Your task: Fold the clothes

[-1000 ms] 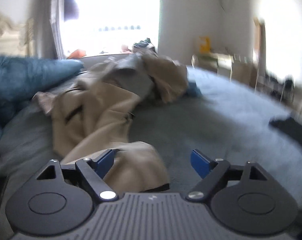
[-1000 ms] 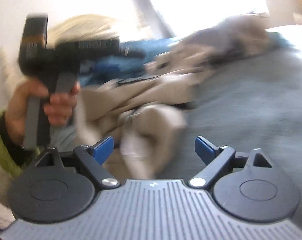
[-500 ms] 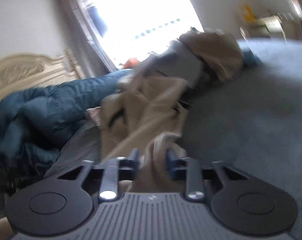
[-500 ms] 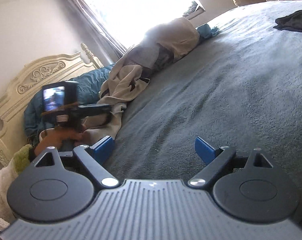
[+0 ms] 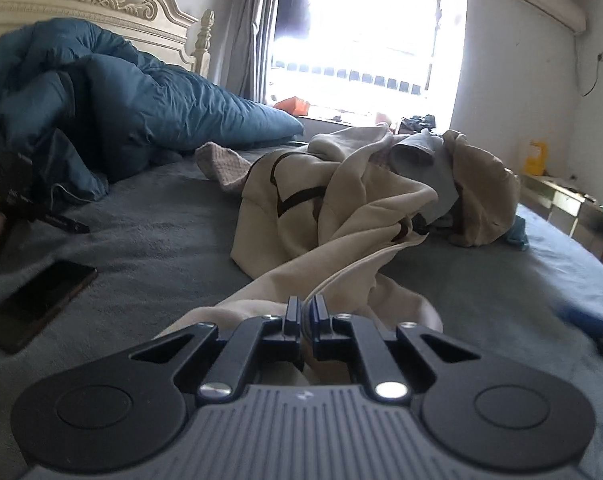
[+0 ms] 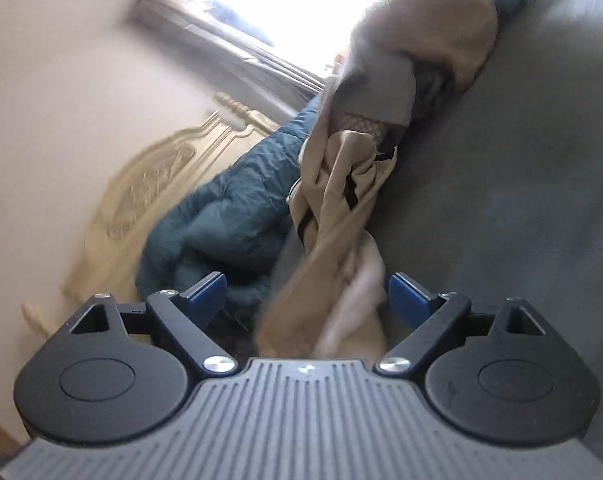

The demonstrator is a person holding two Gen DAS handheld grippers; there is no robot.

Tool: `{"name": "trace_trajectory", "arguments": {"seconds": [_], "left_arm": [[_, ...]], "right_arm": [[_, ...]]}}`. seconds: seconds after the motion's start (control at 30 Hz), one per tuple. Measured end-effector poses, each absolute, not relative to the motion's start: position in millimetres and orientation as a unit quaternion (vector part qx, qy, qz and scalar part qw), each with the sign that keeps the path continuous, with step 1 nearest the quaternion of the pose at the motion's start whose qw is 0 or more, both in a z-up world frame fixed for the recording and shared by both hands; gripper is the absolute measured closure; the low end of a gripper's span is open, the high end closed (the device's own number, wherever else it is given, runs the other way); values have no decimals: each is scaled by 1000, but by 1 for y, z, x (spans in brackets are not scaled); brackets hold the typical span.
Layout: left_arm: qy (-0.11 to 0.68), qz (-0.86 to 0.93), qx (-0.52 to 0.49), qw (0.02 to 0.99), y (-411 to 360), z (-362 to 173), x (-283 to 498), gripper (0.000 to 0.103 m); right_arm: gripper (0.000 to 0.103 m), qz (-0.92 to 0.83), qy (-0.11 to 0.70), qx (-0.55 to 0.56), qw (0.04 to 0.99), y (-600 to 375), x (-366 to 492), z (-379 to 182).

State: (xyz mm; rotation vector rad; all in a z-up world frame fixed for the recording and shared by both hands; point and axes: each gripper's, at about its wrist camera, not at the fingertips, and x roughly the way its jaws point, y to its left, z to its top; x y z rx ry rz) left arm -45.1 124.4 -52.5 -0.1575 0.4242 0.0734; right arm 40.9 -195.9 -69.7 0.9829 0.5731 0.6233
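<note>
Pinching beige garment [image 5: 341, 240] edge: left gripper [image 5: 304, 312] | garment is stretching far toward the window along grey bed [image 5: 161, 240] | right gripper [image 6: 306, 294] is hovering spread at its near end

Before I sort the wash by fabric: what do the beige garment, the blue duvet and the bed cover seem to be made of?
The beige garment looks like soft matte knit, perhaps fleece: thick rounded folds, dark trim. The blue duvet seems padded, with a smooth, faintly shiny woven shell: puffy with fine wrinkles. The bed cover looks like grey-blue plush or terry: fuzzy, napped surface.
</note>
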Motion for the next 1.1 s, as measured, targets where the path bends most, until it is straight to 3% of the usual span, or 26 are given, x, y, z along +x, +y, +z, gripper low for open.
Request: {"name": "trace_trajectory", "arguments": {"seconds": [0.13, 0.33, 0.4, 0.47, 0.53, 0.57, 0.67, 0.83, 1.1], "left_arm": [[202, 26, -91, 975, 137, -67, -49, 94], [199, 9, -115, 973, 148, -81, -45, 80], [202, 7, -119, 972, 150, -83, -42, 76], [207, 7, -124, 970, 150, -84, -39, 72], [211, 12, -132, 968, 152, -85, -36, 73], [211, 16, -138, 968, 153, -85, -36, 80], [210, 21, -150, 966, 157, -83, -38, 98], [178, 22, -156, 971, 155, -65, -57, 99], [70, 11, -161, 984, 163, -1, -122, 98]], "right_arm": [[28, 269, 315, 502, 759, -164, 138, -92], [33, 267, 388, 469, 747, -123, 240, -124], [45, 271, 389, 472, 744, -117, 255, -131], [67, 277, 388, 475, 740, -111, 266, -136], [81, 279, 383, 468, 746, -105, 269, -135], [85, 278, 377, 459, 755, -102, 267, -132], [89, 295, 324, 450, 778, -106, 248, -118], [92, 363, 207, 525, 741, -128, 212, -95], [94, 449, 96, 562, 687, -153, 134, -33]]}}
